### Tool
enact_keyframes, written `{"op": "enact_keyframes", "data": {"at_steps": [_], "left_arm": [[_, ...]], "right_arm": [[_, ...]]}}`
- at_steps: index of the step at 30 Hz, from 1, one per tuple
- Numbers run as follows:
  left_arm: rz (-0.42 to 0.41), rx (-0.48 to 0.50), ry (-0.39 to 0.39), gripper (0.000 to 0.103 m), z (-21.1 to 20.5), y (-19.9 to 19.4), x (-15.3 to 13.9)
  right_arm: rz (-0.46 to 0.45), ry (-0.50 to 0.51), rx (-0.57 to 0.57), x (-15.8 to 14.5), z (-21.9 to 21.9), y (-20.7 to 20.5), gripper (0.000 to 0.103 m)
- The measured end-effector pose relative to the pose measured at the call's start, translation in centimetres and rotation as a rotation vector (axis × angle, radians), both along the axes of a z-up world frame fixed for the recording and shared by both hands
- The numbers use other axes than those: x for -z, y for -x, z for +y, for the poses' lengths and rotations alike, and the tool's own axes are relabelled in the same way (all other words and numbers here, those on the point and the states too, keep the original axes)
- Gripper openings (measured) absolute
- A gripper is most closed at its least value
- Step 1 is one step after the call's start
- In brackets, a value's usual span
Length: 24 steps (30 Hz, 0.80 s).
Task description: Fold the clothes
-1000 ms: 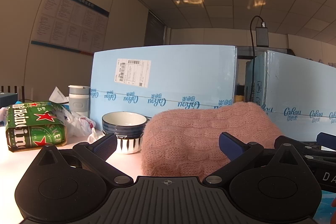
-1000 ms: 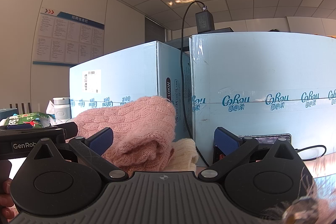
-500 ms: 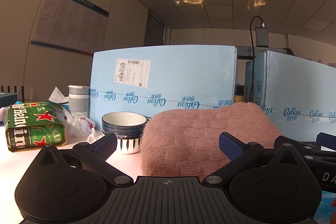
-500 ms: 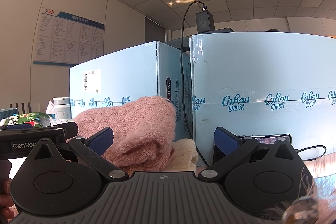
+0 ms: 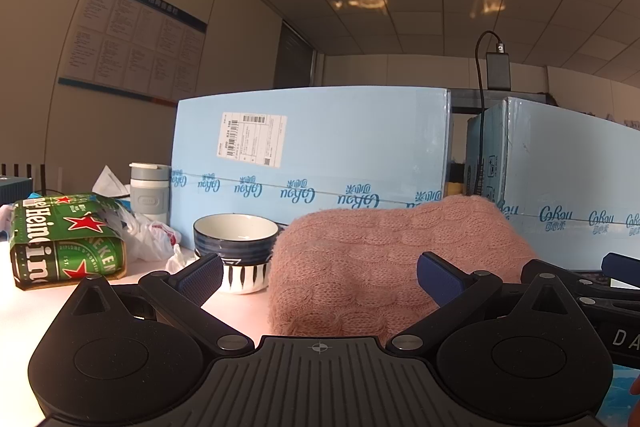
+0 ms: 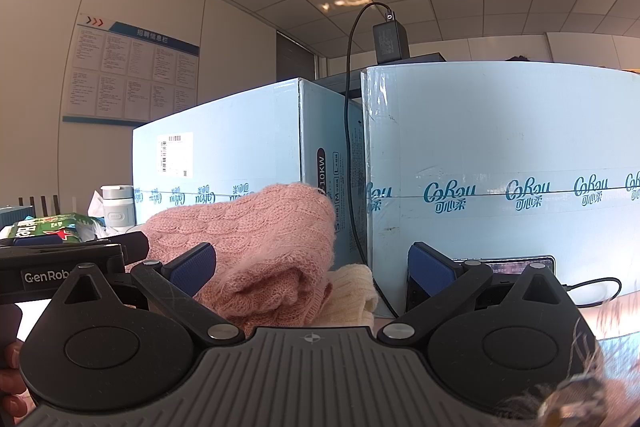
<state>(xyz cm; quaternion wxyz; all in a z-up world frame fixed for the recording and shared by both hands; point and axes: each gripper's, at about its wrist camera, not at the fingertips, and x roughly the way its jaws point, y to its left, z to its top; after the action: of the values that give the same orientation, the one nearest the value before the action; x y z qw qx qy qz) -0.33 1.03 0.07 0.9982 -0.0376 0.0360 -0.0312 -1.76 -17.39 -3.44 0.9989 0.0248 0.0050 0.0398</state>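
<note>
The left gripper (image 5: 320, 273) and the right gripper (image 6: 312, 269) both have their fingers spread apart and hold nothing, and the folded pink sweater (image 5: 384, 263) lies on the table just in front of them. Only the left view shows the striped bowl (image 5: 237, 251) beside the sweater. Only the right view shows a cream garment (image 6: 352, 291) under it.

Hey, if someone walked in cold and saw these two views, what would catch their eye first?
The folded pink knit sweater, lying on the table straight ahead of both open hand-held grippers, left and right. Behind it stand big pale blue cartons; at far left sits a green Heineken pack.
</note>
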Motion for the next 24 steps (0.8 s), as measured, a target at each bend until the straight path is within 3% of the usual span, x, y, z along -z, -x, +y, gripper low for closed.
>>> {"op": "enact_keyframes", "data": {"at_steps": [24], "left_arm": [[-0.017,-0.004,-0.015,0.103,-0.21,-0.01,0.09]], "right_arm": [[-0.001,0.001,0.0,0.01,0.02,0.07,0.103]]}}
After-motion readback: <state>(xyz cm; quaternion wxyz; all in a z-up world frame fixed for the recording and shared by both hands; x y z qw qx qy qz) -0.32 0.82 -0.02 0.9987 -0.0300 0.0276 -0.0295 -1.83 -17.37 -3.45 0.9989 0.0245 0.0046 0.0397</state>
